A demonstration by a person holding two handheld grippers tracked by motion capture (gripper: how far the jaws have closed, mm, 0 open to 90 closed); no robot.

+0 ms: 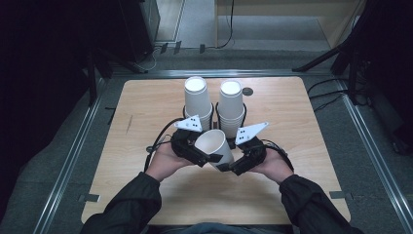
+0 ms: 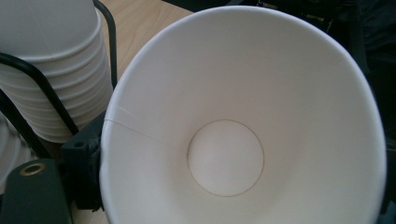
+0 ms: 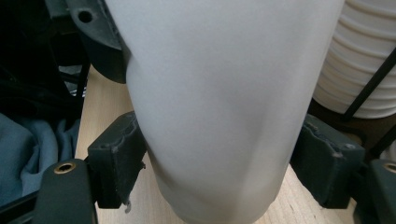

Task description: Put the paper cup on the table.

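A white paper cup (image 1: 214,145) hangs tilted over the middle of the wooden table (image 1: 146,117), its mouth turned up and to the left. My right gripper (image 1: 235,165) is shut on its lower body: in the right gripper view both black pads (image 3: 116,158) press the cup (image 3: 219,107) from either side. My left gripper (image 1: 204,155) sits at the cup's rim. The left gripper view looks straight into the cup (image 2: 224,158), and one pad (image 2: 84,161) lies against the rim's outside. The other jaw is hidden behind the cup wall.
Two stacks of upside-down white cups (image 1: 197,100) (image 1: 230,100) stand in black wire holders just behind the grippers. One stack (image 2: 51,70) is close at the left gripper's side, the other stack (image 3: 359,56) beside the right gripper. Bare table lies left, right and in front.
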